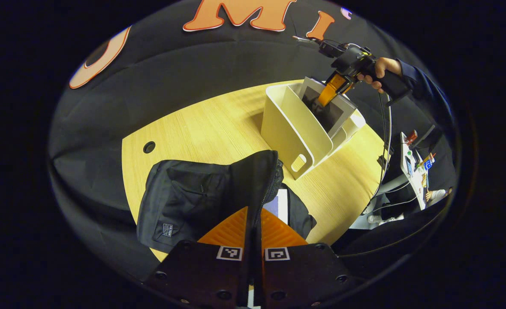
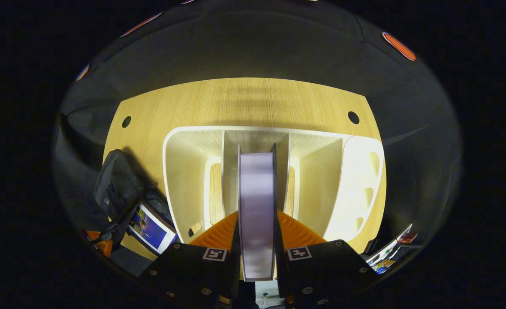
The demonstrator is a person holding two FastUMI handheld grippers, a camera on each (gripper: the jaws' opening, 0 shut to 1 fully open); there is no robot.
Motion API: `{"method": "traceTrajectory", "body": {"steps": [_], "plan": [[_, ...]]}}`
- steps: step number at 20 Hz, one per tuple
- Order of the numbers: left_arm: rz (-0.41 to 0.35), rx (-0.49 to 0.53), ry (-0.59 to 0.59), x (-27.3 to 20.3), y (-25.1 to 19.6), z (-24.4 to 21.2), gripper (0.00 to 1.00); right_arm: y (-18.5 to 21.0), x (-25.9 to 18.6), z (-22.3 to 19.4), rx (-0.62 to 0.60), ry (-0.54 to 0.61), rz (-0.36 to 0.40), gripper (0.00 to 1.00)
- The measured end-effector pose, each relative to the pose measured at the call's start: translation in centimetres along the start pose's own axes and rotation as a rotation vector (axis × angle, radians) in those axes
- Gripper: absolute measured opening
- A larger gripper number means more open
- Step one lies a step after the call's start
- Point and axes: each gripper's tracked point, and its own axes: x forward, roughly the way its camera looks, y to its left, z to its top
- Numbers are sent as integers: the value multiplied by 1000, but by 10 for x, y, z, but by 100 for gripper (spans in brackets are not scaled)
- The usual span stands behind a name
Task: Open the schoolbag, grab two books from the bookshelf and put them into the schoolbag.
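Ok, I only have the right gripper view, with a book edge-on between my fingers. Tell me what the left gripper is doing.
Observer: The left gripper is shut on the zippered flap of the schoolbag, holding it up.
Operator: Describe the cover of my book.
Observer: The book has a dark picture inside a pale border. The right gripper pinches its top edge in the bookshelf.
Operator: Check the bag's mouth.
Observer: The first book lies in the opening, right beside the lifted flap.
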Motion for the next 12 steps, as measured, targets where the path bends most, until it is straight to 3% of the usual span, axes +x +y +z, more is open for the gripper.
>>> {"method": "traceTrajectory", "body": {"steps": [12], "plan": [[-43,33,-6,1,-3,-3,5,-13,-50,-49,31,-62,28,36]]}}
